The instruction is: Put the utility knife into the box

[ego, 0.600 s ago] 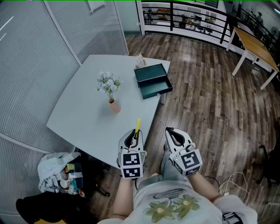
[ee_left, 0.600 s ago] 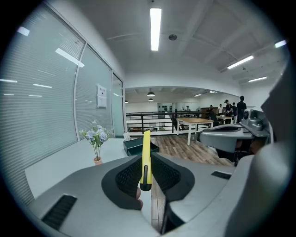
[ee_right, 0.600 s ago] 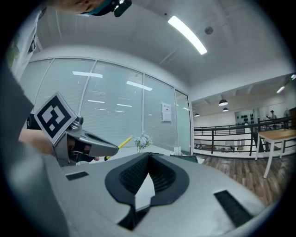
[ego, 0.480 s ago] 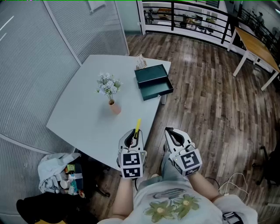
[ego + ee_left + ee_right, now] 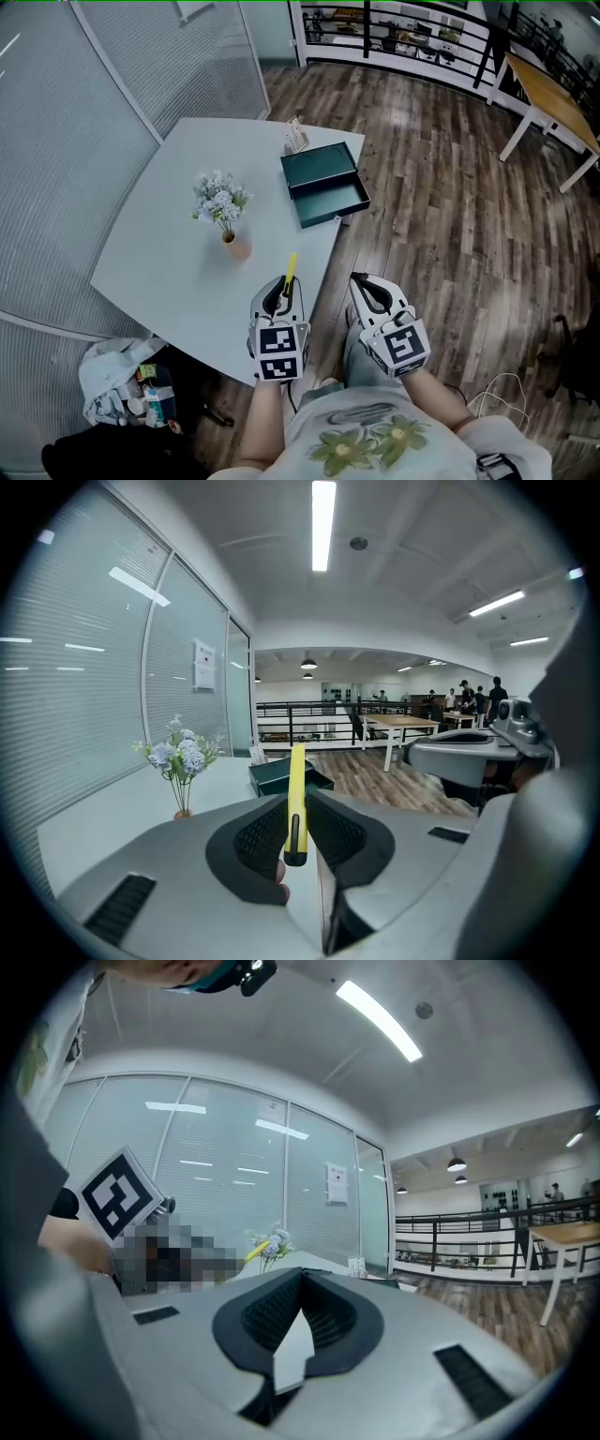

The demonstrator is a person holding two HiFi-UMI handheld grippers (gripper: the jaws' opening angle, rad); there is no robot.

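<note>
My left gripper (image 5: 286,287) is shut on a yellow utility knife (image 5: 292,267), held over the near edge of the pale table (image 5: 159,253). In the left gripper view the knife (image 5: 296,801) stands up between the black pads and points toward the box (image 5: 277,776). The dark green box (image 5: 335,214) lies open at the table's far right corner, its lid folded back. My right gripper (image 5: 368,287) hangs just off the table's edge above the wooden floor, to the right of the left one. Its jaws (image 5: 302,1275) are shut with nothing in them.
A small vase of pale flowers (image 5: 221,204) stands mid-table, left of the line from knife to box. A small card stand (image 5: 296,138) sits behind the box. Bags (image 5: 122,386) lie on the floor at lower left. A wooden table (image 5: 553,94) stands far right.
The head view has shifted a little, so the table, vase and box sit slightly lower and further left. Both grippers keep their places and the knife stays gripped.
</note>
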